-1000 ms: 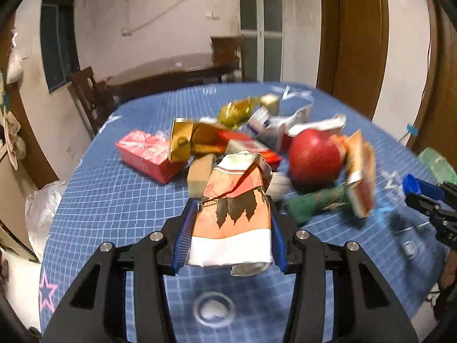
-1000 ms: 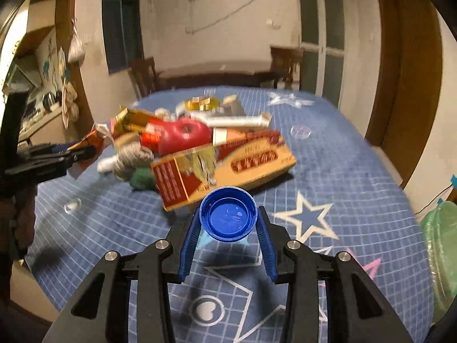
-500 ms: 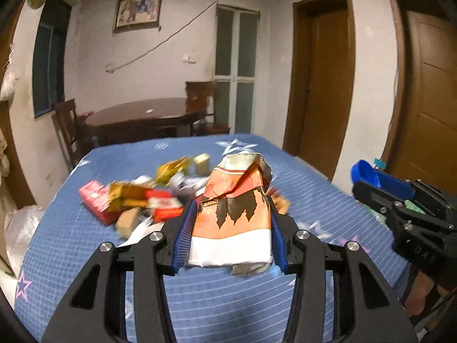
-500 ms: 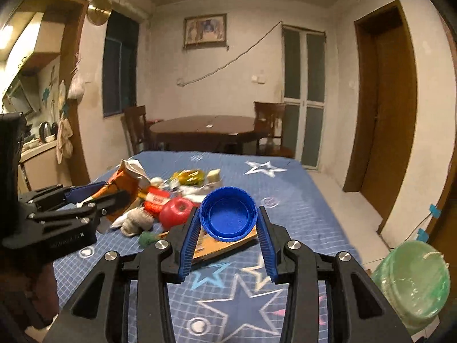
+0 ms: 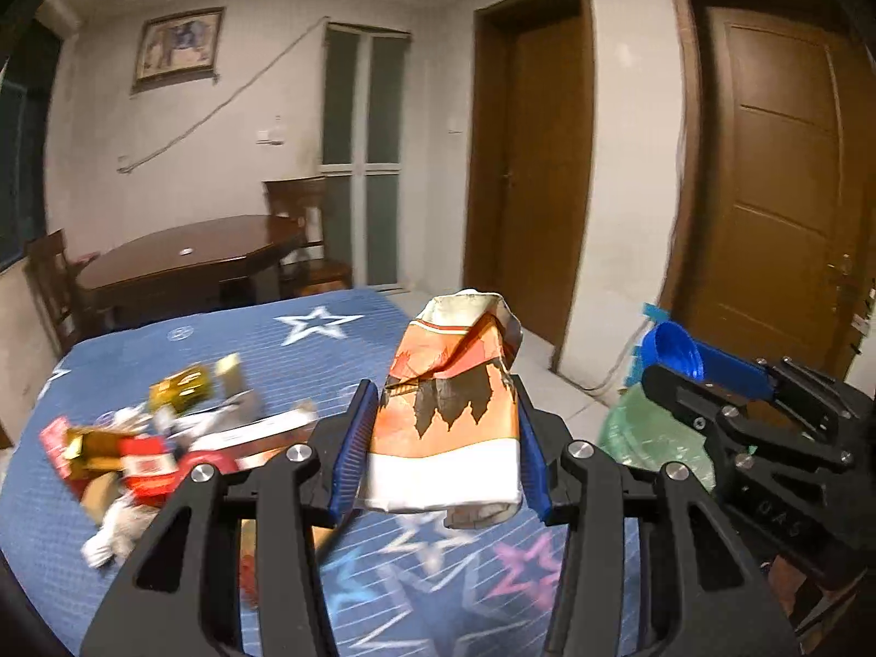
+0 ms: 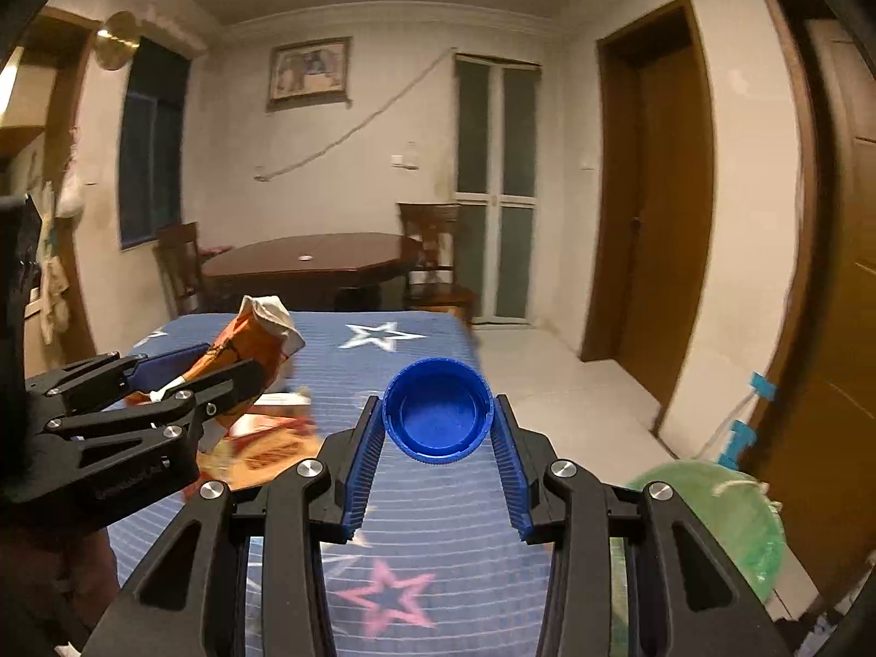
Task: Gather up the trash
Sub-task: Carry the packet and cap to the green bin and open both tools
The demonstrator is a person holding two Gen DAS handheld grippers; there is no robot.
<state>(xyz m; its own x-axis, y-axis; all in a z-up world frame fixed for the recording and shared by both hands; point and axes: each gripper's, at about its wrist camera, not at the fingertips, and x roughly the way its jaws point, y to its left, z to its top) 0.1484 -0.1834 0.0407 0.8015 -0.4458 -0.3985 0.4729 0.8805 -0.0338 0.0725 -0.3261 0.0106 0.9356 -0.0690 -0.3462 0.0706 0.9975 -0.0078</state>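
Observation:
My left gripper (image 5: 446,432) is shut on a crumpled orange and white wrapper (image 5: 446,416), held above the blue star-patterned table (image 5: 230,350). My right gripper (image 6: 438,427) is shut on a blue bottle cap (image 6: 438,410), held above the table's right part. The right gripper also shows at the right of the left wrist view (image 5: 684,367), and the left gripper with the wrapper shows at the left of the right wrist view (image 6: 230,372). A green trash bag (image 6: 712,514) sits on the floor beyond the table's right edge; it also shows in the left wrist view (image 5: 646,438).
A pile of trash (image 5: 148,449) lies on the left of the table: red and gold wrappers, flat boxes, white scraps. A dark wooden table (image 6: 312,263) with chairs stands behind. Two brown doors (image 5: 788,186) are on the right wall.
Both grippers have risen and swung right, away from the trash pile and toward the table's right edge and the green bag. The wrapper and the cap stay held.

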